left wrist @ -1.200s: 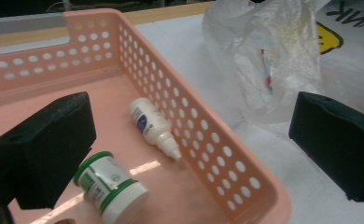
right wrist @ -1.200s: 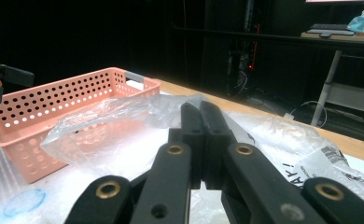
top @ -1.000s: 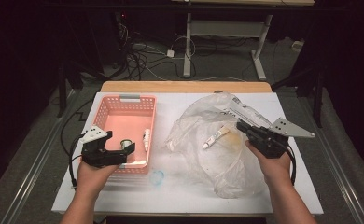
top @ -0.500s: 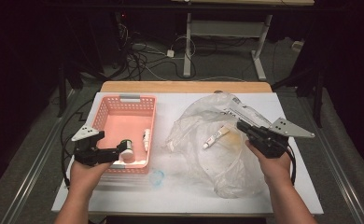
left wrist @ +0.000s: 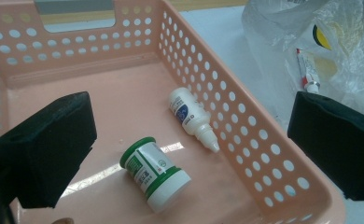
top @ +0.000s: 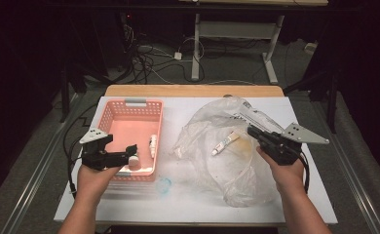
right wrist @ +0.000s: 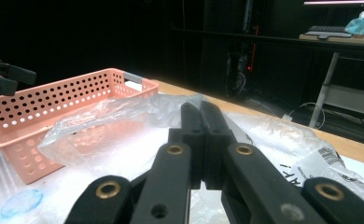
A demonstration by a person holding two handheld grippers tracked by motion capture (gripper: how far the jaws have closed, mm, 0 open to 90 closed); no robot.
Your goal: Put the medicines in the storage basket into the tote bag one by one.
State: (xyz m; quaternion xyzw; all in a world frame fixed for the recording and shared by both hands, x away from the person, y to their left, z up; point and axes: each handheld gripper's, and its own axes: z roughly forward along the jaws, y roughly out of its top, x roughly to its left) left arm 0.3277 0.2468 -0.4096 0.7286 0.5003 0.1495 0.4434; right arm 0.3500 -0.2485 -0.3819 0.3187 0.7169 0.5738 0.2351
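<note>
The left gripper (top: 129,151) hangs over the near end of the pink perforated plastic basket (top: 114,117), its jaws wide apart and empty. Below it, a small white jar with green lid (left wrist: 156,172) lies on its side in the basket, near a white dropper bottle (left wrist: 192,117). The right gripper (top: 254,133) rests closed over the clear crumpled plastic bag (top: 237,168).

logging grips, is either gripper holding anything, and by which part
Left gripper: open, empty above the pink perforated plastic basket. Right gripper: shut on the clear crinkled plastic bag, at its upper edge.

Black grippers — brass rivets, grey three-cornered plates (top: 305,133), trailing black cables.
</note>
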